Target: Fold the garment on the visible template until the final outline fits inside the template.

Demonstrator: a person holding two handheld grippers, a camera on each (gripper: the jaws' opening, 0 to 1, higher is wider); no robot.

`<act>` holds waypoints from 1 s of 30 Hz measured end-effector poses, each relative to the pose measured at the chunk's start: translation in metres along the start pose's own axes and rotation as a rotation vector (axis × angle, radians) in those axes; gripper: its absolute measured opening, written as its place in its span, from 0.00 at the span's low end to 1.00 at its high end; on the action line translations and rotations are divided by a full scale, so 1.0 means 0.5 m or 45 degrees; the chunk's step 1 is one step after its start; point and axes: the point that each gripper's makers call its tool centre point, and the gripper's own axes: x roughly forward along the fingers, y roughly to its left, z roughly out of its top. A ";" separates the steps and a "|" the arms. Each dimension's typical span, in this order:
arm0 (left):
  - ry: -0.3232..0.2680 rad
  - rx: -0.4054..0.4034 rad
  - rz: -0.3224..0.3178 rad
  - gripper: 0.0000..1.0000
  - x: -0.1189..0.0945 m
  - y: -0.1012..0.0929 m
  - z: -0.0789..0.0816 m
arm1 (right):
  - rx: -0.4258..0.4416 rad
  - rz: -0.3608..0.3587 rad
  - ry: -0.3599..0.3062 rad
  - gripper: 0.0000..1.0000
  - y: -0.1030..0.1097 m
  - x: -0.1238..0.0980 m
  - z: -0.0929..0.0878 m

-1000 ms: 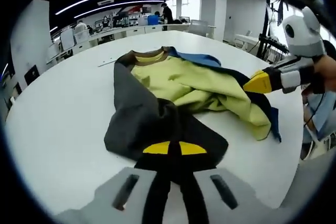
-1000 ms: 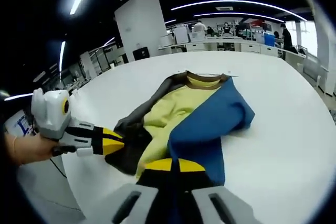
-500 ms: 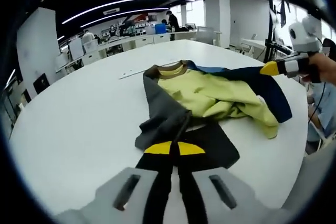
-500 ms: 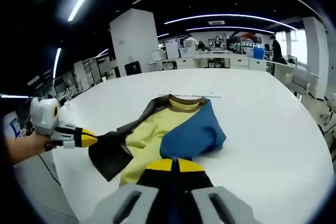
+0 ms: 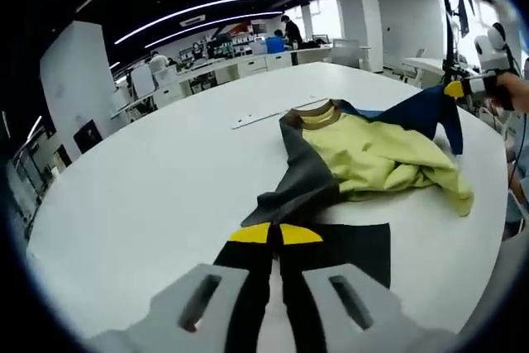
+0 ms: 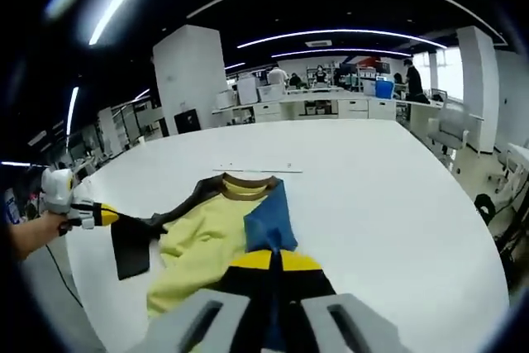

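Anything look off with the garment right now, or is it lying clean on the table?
Not clean. The garment is bunched and twisted on the white table: its yellow lining is exposed and rumpled mid-body. The left gripper is clamped on a dark grey section, the right gripper on a blue one, pulling them apart. No damage visible.

Bright, even overhead light from long white LED ceiling strips (image 5: 207, 7), which bow into arcs in both views from fisheye distortion; windows at the far side blow out to white. The glossy round white table (image 6: 397, 196) reflects light softly with no hard glare, and the yellow, grey and blue garment (image 5: 364, 150) casts only faint, diffuse shadows. Centre is sharp; edges smear, and the background office is soft.
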 end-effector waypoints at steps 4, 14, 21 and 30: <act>0.006 -0.019 0.026 0.00 0.006 0.023 -0.003 | -0.004 -0.053 0.014 0.00 -0.032 -0.002 0.002; 0.003 -0.090 0.100 0.00 0.012 0.087 -0.001 | 0.055 -0.143 0.065 0.00 -0.107 0.000 -0.009; -0.012 -0.188 0.113 0.00 0.011 0.113 -0.002 | 0.025 -0.202 0.114 0.00 -0.150 -0.001 -0.025; 0.019 -0.149 0.147 0.00 0.023 0.145 -0.005 | 0.053 -0.246 0.159 0.00 -0.207 0.005 -0.038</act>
